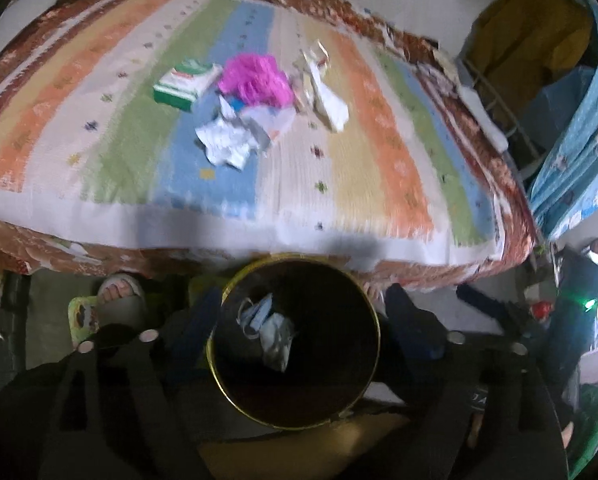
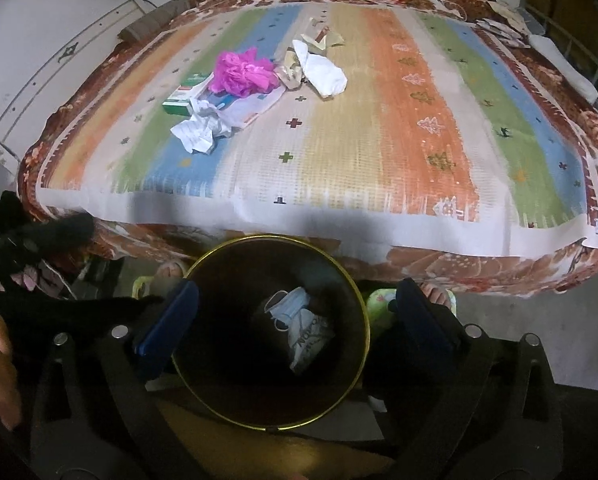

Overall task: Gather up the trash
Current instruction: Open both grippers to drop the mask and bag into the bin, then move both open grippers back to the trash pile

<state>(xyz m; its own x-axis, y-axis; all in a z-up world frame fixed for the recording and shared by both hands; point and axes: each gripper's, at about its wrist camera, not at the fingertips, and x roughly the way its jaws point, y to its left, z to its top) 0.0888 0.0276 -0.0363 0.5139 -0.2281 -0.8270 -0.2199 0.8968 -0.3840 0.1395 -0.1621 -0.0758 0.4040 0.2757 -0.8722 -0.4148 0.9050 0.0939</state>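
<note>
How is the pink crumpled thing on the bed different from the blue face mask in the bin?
The pink plastic bag lies on the striped bed cover, still to be collected; the face mask is already inside the bin. The bag is bright magenta and bunched into a puffy ball; the mask is pale blue, flatter, with ear loops showing. Both are soft, light trash.

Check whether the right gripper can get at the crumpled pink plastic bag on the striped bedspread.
Probably yes. The right gripper is open and empty above the dark round bin, and nothing lies over the crumpled pink plastic bag, though it must reach across the striped bedspread.
</note>
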